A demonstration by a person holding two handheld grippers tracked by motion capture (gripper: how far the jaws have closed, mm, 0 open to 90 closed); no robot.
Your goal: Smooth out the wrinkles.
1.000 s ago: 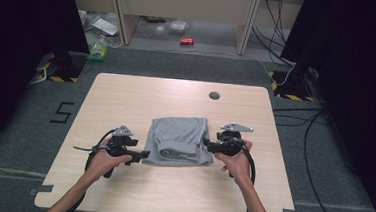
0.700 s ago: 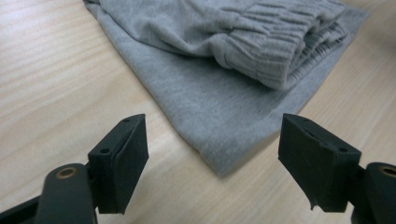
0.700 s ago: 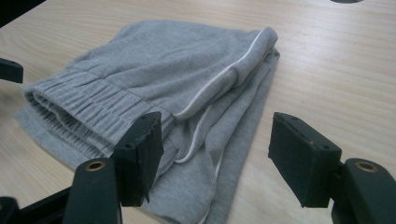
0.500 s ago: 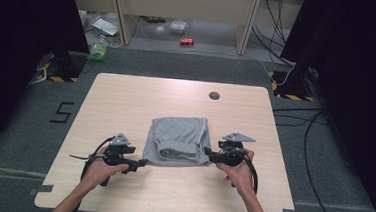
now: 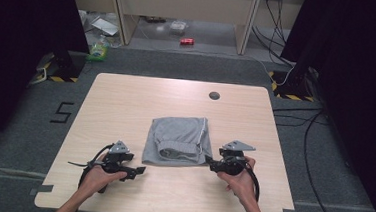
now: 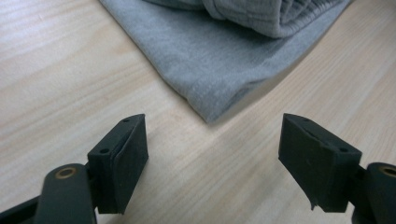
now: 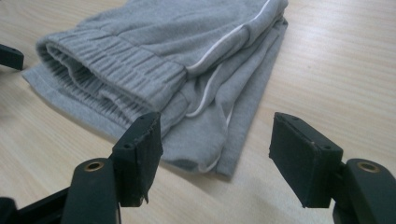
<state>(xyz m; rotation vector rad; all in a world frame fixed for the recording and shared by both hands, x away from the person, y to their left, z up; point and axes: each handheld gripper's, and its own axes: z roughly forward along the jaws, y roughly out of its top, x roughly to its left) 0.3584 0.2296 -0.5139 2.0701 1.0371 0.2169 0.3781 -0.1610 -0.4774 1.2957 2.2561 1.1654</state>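
Your left claw (image 5: 140, 171) apart near the folded grey garment's (image 5: 177, 139) corner, your right claw (image 5: 208, 162) apart at its other corner, nothing gripped, wooden surface (image 5: 126, 101)

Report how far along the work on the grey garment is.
Done, by the look of it: the grey garment lies folded into a compact stack on the table, ribbed waistband on top. In hand: nothing; the left gripper and right gripper are both open, their fingers clear of the cloth at its near corners. Left: perhaps another fold; I cannot tell.
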